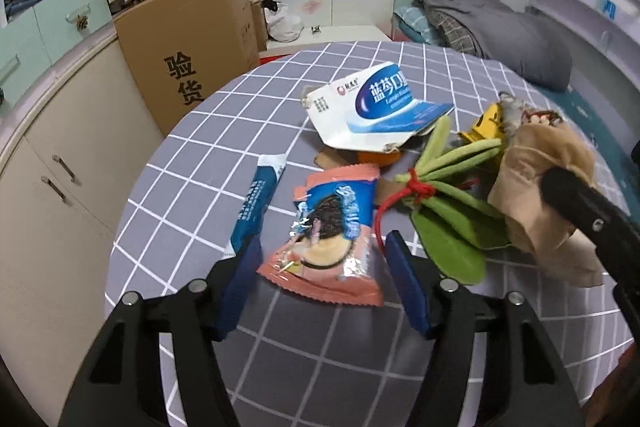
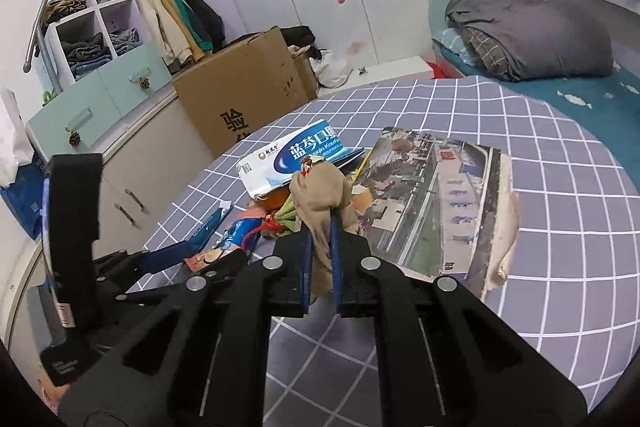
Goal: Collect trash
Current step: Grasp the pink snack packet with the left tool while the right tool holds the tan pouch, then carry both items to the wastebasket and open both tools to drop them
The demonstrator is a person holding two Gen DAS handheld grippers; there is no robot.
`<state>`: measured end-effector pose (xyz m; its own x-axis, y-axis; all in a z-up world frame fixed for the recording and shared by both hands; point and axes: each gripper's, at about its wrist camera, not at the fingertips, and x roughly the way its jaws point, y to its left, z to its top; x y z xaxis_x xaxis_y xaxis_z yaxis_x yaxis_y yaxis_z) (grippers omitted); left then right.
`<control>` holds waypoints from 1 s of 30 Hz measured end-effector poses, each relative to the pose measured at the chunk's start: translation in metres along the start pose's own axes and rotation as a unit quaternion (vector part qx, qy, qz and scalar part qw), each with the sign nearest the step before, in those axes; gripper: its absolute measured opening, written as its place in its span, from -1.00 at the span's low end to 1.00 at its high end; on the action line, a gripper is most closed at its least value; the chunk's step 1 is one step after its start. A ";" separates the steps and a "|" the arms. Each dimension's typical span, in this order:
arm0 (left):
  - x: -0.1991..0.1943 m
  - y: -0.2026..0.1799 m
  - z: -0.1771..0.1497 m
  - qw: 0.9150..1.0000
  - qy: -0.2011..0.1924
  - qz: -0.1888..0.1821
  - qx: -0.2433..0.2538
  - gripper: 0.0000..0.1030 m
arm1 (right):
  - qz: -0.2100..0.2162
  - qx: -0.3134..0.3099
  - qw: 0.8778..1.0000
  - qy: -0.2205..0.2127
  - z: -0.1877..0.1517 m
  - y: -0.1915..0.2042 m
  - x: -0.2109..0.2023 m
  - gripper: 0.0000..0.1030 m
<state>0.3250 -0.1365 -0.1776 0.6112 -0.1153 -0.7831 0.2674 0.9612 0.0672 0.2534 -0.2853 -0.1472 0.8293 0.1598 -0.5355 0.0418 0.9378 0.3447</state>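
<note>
My right gripper point(image 2: 320, 227), low in the centre of its frame, has its blue pads pinched tight on a crumpled tan wrapper point(image 2: 320, 193), which bunches up above the fingertips. In the left wrist view that same wrapper point(image 1: 536, 171) sits at the right edge with a black finger across it.

My left gripper point(image 1: 322, 247) stands partly spread at the bottom of its frame, the pads either side of a pink biscuit packet point(image 1: 328, 239) that lies flat on the cloth; I see a gap on both sides, so nothing is gripped.

Outward from there, left of the packet lies a blue and white sachet point(image 1: 256, 203). To its right is a bundle of green leaves point(image 1: 448, 195) tied with red string. Above, mid-frame, a torn white and blue carton point(image 1: 380, 107) rests on the grey checked tablecloth point(image 1: 224, 131). In the right wrist view a printed sheet point(image 2: 436, 203) lies right of centre. A cardboard box point(image 1: 192, 47) stands at upper left, beyond the table edge.
</note>
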 end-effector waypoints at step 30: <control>-0.028 0.033 -0.007 0.996 -0.039 -0.074 -0.044 -0.44 | 0.025 -0.017 1.000 0.000 0.001 0.027 -0.003 -0.84</control>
<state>0.3113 -0.0994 -0.1581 0.6269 -0.2729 -0.7298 0.2944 0.9502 -0.1025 0.2522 -0.2609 -0.1357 0.8304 0.2063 -0.5175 -0.0186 0.9387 0.3442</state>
